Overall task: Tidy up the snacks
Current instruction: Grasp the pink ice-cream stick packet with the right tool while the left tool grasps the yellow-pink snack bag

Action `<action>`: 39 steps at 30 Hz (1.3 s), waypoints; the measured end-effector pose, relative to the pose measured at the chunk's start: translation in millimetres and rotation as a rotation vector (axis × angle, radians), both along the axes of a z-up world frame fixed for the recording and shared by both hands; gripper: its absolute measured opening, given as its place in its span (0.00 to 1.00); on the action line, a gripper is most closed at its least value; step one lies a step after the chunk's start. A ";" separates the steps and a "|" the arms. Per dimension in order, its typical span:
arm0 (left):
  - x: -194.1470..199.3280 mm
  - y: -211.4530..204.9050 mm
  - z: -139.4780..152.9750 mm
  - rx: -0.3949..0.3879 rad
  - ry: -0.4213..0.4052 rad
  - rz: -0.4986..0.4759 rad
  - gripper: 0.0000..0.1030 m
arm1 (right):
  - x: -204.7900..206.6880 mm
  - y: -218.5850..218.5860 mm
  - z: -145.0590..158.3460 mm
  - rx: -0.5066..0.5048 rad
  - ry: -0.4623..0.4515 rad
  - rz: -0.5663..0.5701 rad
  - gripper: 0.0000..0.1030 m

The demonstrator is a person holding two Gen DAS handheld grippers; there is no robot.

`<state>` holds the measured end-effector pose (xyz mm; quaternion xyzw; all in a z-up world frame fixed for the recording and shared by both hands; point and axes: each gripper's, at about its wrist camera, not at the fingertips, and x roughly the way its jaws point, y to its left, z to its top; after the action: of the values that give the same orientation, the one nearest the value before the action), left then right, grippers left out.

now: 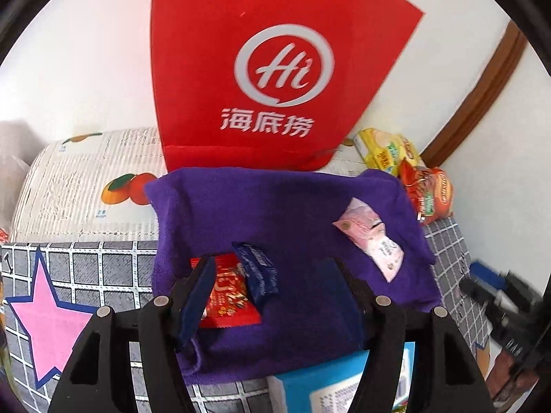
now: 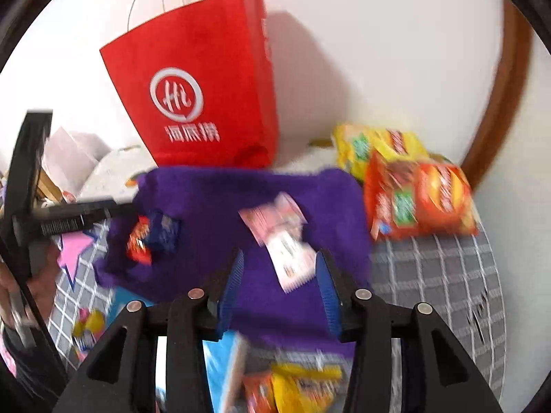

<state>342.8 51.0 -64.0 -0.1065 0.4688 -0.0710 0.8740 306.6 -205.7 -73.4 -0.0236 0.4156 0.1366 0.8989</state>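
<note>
A purple cloth (image 1: 292,206) lies on the grey checked cover. On it rest a red snack packet (image 1: 227,296), a dark blue packet (image 1: 258,272) partly over the red one, and a pink-and-white packet (image 1: 372,237). My left gripper (image 1: 272,275) stands open above the cloth, its left finger just in front of the red packet, gripping nothing. In the blurred right wrist view my right gripper (image 2: 279,258) is open, and the pink-and-white packet (image 2: 282,237) lies on the cloth (image 2: 213,199) just beyond and between its tips, not pressed.
A red paper bag (image 1: 275,69) stands behind the cloth against the white wall. Yellow (image 2: 372,148) and orange (image 2: 420,203) snack bags lie at the back right. A light blue box (image 1: 327,385) and more snacks sit at the near edge. A pink star (image 1: 48,323) marks the cover.
</note>
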 end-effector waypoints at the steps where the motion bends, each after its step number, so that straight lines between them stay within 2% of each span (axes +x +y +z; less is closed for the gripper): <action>1: -3.4 -2.9 4.8 0.000 -0.009 -0.010 0.63 | -8.5 -6.9 -4.4 0.001 0.016 -0.014 0.45; 4: -12.7 -10.4 15.0 0.002 -0.033 -0.030 0.63 | -37.0 -25.0 -13.4 0.015 0.041 -0.045 0.45; 9: -36.1 -25.2 28.3 0.024 -0.061 -0.061 0.63 | -80.1 -26.4 -23.6 0.048 0.098 -0.005 0.45; 12: -56.9 -27.5 32.0 0.024 -0.068 -0.078 0.63 | -94.0 -19.9 -33.8 0.017 0.142 0.015 0.39; 17: -95.2 -10.1 25.7 0.042 -0.062 -0.060 0.63 | -104.9 -18.1 -55.7 -0.008 0.181 -0.011 0.39; 18: -101.6 -6.4 22.4 0.046 -0.054 -0.054 0.63 | -106.0 -17.3 -61.1 -0.028 0.183 -0.018 0.37; 20: -115.2 2.9 13.5 0.057 -0.036 -0.044 0.63 | -108.2 -18.1 -71.2 -0.033 0.199 -0.026 0.18; 24: -140.5 22.8 -2.9 0.063 -0.006 -0.007 0.63 | -124.9 -23.8 -77.9 0.028 0.178 -0.036 0.12; 29: -166.2 39.0 -15.4 0.063 0.011 0.022 0.63 | -152.5 -33.4 -70.0 0.067 0.138 -0.054 0.12; 35: -192.2 44.7 -29.0 0.078 0.013 0.025 0.63 | -197.2 -48.7 -70.4 0.041 0.141 -0.054 0.13; 37: -197.9 46.2 -35.1 0.078 0.024 0.027 0.63 | -208.9 -51.2 -77.1 0.018 0.156 -0.042 0.14; 39: -201.3 47.3 -40.9 0.073 0.038 0.029 0.63 | -215.5 -50.3 -81.2 -0.025 0.137 -0.035 0.22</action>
<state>141.5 98.3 -104.9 -0.0825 0.4860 -0.0392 0.8692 91.1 -256.0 -154.6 -0.0183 0.4783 0.1169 0.8702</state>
